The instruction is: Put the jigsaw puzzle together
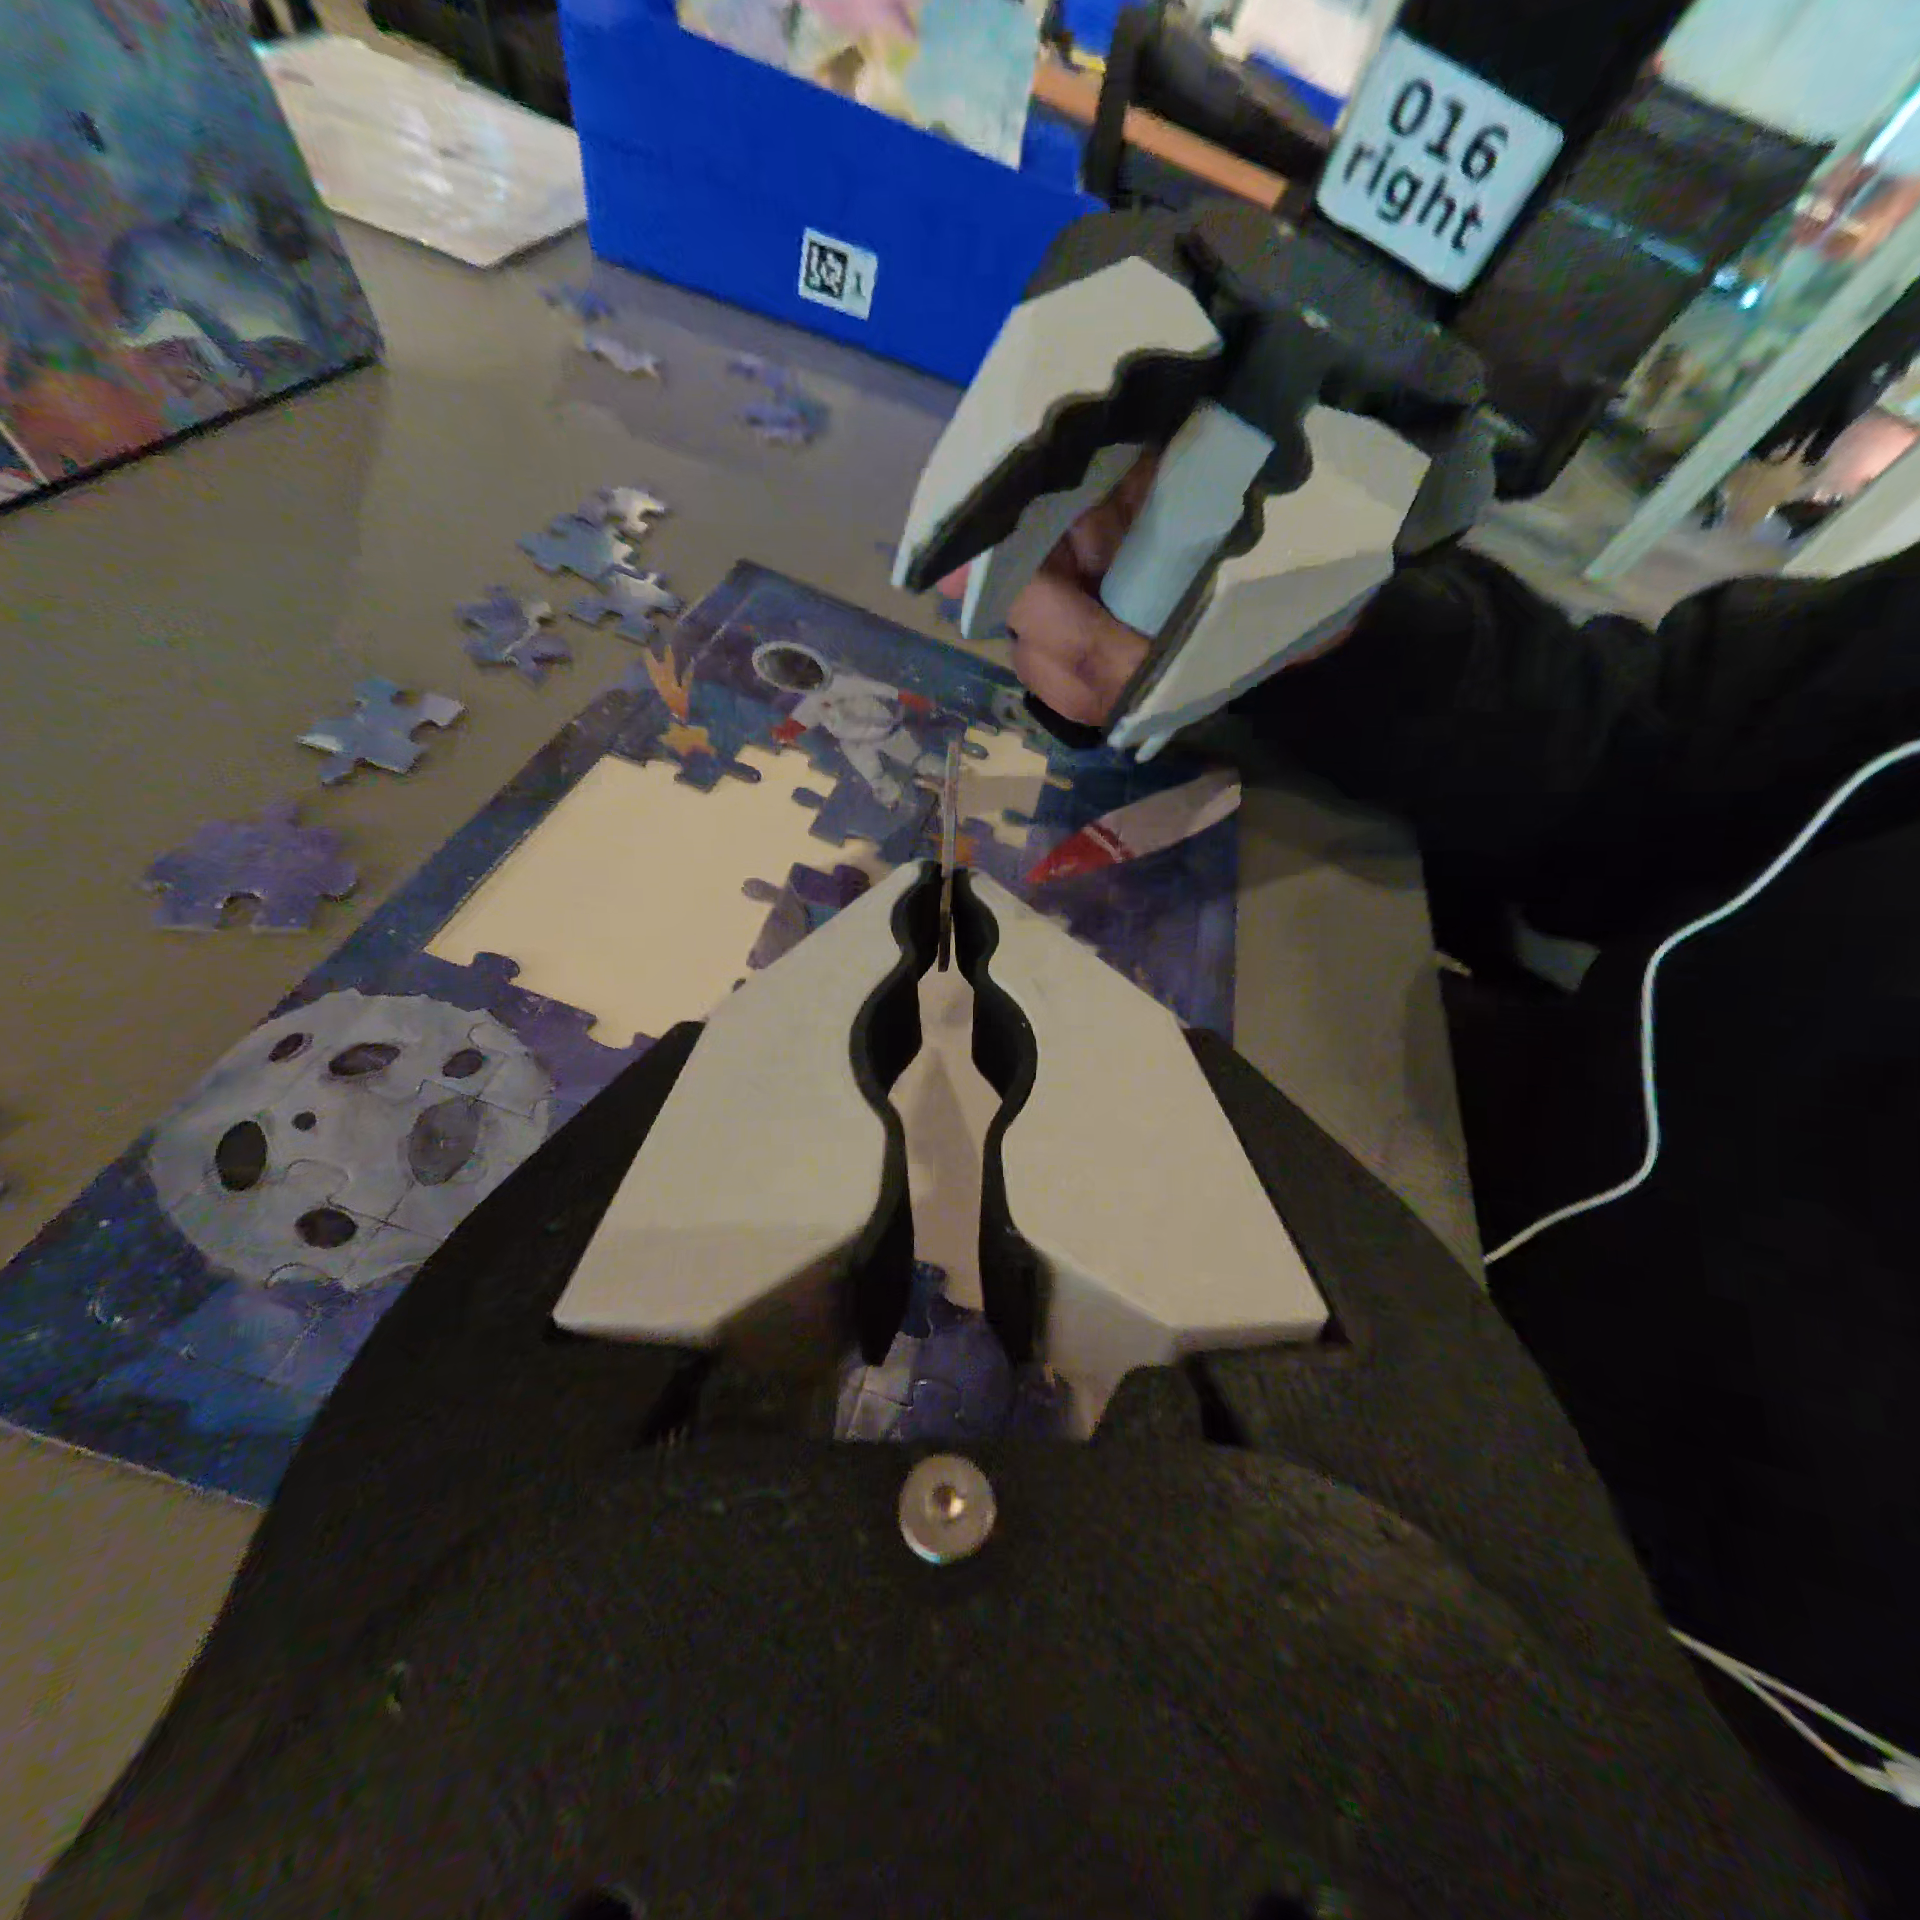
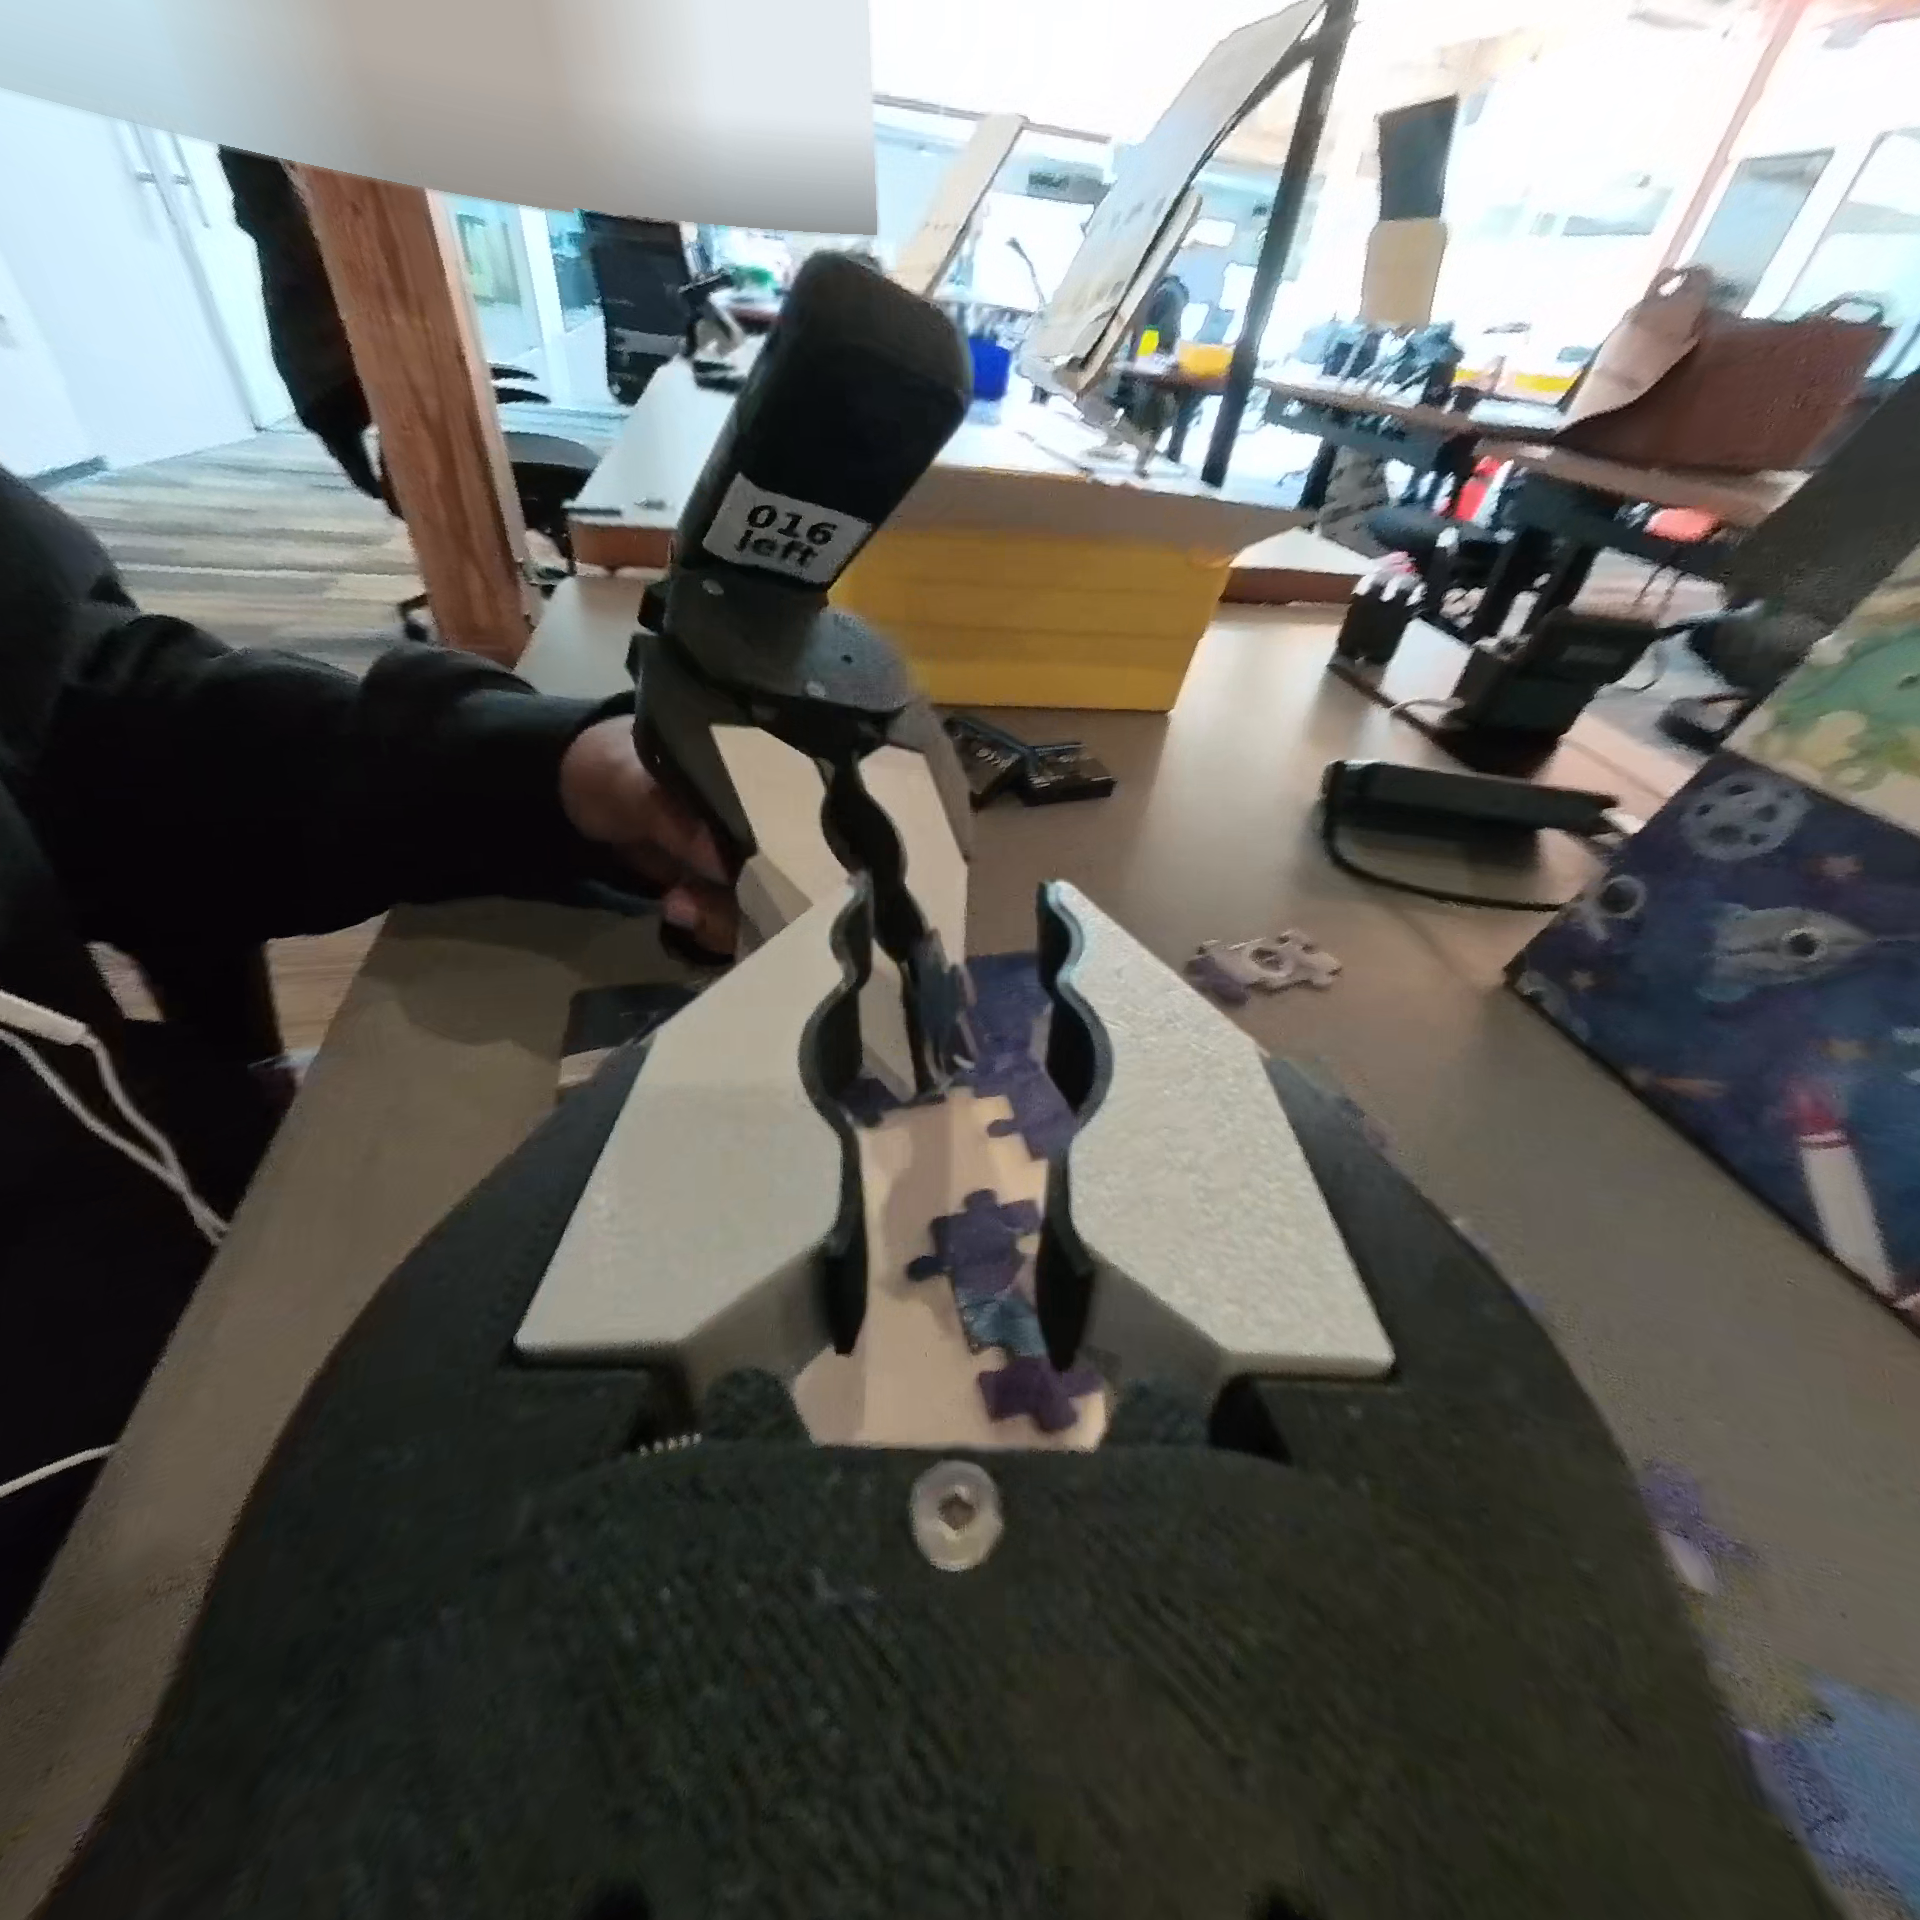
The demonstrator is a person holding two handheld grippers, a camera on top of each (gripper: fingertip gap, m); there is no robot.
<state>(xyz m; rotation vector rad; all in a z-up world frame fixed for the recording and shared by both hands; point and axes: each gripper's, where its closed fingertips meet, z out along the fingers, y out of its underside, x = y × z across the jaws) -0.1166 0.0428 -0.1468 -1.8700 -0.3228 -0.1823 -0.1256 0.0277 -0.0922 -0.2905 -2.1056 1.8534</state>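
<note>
Thin purple cardboard jigsaw piece [image 1: 948,831] pinched edge-on, long axis vertical, in clenched left gripper [image 1: 945,914] directly over cream gap in half-built space-picture puzzle board [image 1: 634,873]; released right gripper [image 1: 1023,634] hovering beyond, farther off.

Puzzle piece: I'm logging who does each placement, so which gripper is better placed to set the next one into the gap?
Left. The left gripper is shut on a puzzle piece held edge-on above the bare gap in the puzzle. The right gripper is open and empty.
</note>
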